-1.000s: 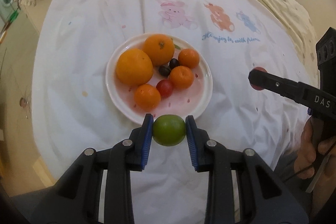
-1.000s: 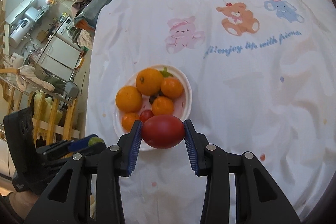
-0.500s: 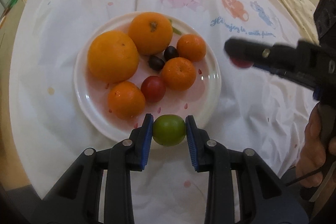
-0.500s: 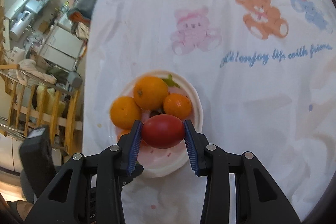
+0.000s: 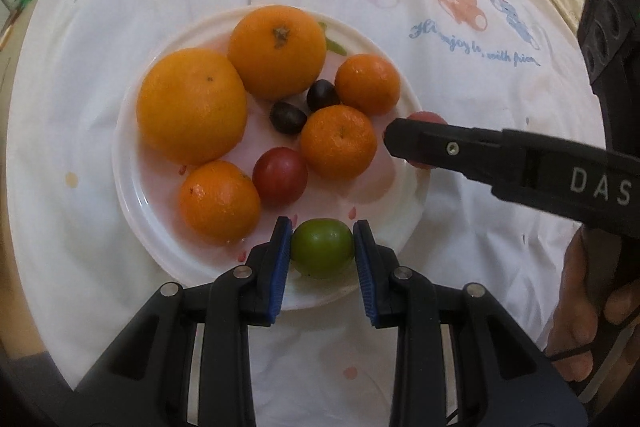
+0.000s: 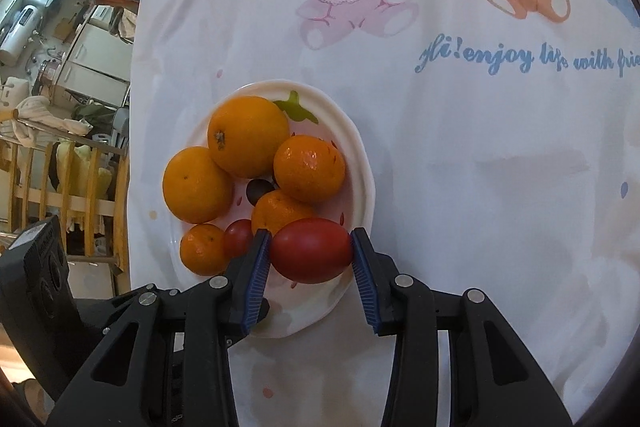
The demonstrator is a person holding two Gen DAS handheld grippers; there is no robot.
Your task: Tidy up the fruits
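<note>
Over the white ceramic plate [image 5: 404, 227], left gripper [image 5: 322, 247] jaws pinching a small smooth green fruit [image 5: 322, 247], right gripper [image 6: 311, 255] jaws pinching an oval red tomato [image 6: 311, 255]; both likely light, soft, slippery, bruisable, gripping best across the middle.

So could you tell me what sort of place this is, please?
Probably a lived-in home: a table under a cartoon-bear tablecloth, a fruit plate, and a kitchen with appliances behind.
</note>
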